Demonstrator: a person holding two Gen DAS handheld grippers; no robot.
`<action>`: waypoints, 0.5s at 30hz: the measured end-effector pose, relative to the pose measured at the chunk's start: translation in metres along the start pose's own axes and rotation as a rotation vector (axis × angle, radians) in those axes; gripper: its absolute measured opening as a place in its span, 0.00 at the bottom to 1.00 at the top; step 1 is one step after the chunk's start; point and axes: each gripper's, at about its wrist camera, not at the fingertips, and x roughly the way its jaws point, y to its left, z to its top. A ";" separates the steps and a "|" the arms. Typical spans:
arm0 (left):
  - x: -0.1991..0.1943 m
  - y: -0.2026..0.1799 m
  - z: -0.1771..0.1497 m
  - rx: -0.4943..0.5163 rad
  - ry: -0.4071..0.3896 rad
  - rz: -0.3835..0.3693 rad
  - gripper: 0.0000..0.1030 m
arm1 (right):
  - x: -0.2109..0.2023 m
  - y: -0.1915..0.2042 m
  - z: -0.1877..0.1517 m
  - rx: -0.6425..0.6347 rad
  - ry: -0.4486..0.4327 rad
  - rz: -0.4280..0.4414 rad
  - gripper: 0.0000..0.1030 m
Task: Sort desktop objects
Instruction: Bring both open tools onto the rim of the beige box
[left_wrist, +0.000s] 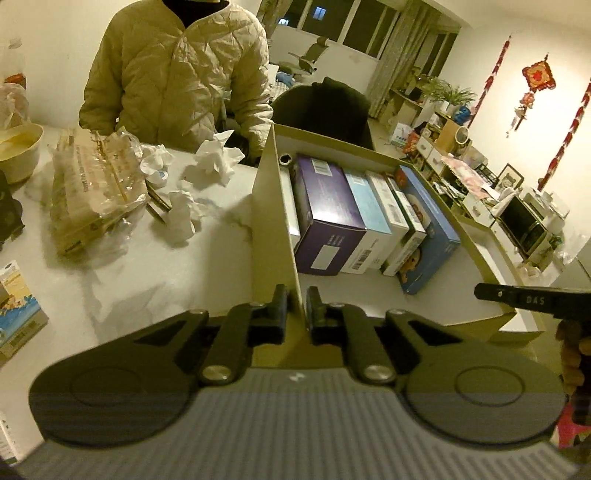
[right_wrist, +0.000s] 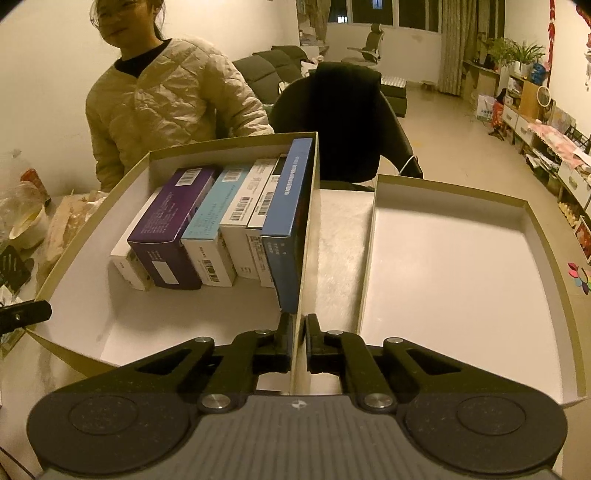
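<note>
Both of your grippers are clamped on the walls of one cardboard box: your left gripper pinches its left side wall, your right gripper its right side wall. It is olive outside, white inside, and sits on the pale table. Standing in a row inside are a purple carton, light blue carton, white ones and a dark blue carton. Just right lies an empty lid.

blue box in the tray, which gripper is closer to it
Right. The right gripper pinches the tray wall the blue box leans against; the left gripper pinches the opposite wall.
</note>
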 end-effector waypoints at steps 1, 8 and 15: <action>-0.002 0.000 -0.001 0.004 0.000 -0.002 0.08 | -0.003 0.001 -0.003 0.004 -0.005 0.004 0.08; -0.010 0.006 -0.011 0.001 -0.008 -0.015 0.08 | -0.022 0.007 -0.022 0.017 -0.027 0.022 0.10; -0.019 0.012 -0.019 -0.006 -0.023 -0.025 0.08 | -0.036 0.013 -0.036 0.002 -0.031 0.010 0.11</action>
